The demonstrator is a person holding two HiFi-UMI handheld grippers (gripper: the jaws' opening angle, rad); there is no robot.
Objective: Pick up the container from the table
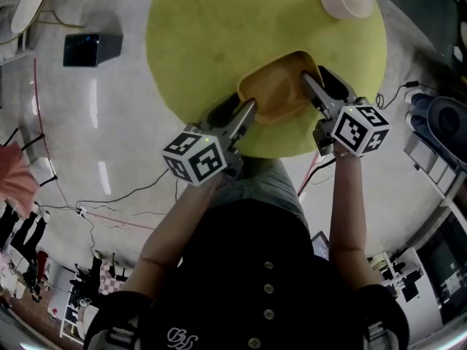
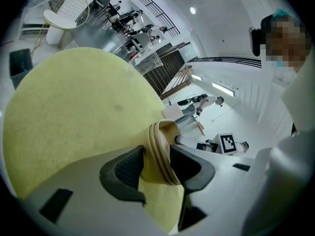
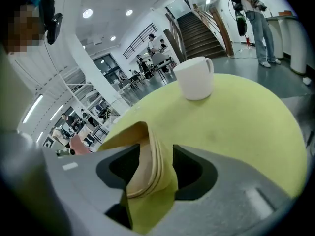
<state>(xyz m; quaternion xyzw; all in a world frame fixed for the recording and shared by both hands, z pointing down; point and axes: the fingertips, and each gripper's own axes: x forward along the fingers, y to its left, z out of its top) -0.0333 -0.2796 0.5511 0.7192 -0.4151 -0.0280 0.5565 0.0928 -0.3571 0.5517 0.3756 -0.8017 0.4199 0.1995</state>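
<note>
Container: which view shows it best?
Head view: nearly the whole container on the table, left gripper and right gripper at its sides. Each gripper view shows only its rim between open jaws.

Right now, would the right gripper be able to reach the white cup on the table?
Probably yes: the right gripper stands open, only straddling the container rim, and nothing stands on the table between it and the white cup.
</note>
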